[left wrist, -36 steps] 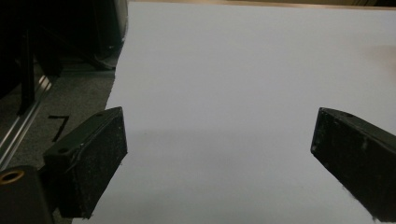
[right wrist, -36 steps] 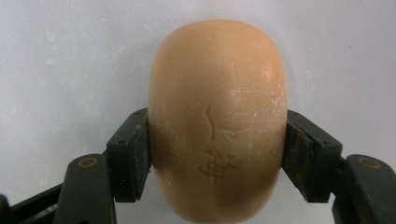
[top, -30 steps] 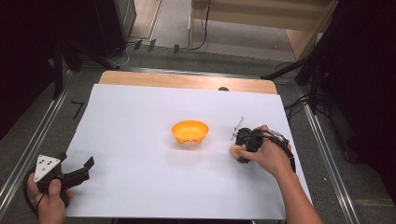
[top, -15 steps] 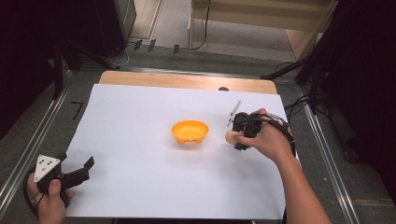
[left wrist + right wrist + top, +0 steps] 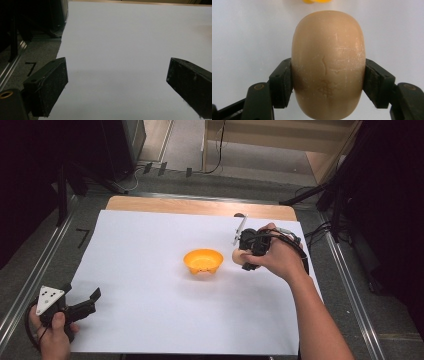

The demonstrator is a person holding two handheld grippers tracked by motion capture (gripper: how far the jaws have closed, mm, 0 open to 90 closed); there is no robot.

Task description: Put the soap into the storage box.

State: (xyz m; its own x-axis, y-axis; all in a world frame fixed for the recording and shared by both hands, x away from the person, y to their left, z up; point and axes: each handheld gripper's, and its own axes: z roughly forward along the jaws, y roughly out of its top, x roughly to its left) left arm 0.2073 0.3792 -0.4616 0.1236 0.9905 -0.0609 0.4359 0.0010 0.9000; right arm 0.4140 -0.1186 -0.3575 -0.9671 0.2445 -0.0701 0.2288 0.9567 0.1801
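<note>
Dark room; wooden table [image 5: 200, 206] under a white sheet [image 5: 150, 285] across most of the high view. Orange bowl [image 5: 203, 261] at centre of the frame, apparently empty, though the inside is hard to read. Right of centre, right tongs [image 5: 241, 258] clamped on a tan egg [image 5: 237, 256], just beside the bowl's right rim and seemingly clear of the sheet. In the right gripper view, egg [image 5: 328, 66] pinched at its sides by both pads, bowl edge [image 5: 315, 1] a sliver at top centre. Lower left of the high view, left tongs [image 5: 81, 299] apart and idle, hand resting near the sheet's edge; in the left gripper view, jaws wide with nothing between. Judged progress: pick-up done, carry nearly done. Left to do: bring the egg over the bowl, lower, release.
</note>
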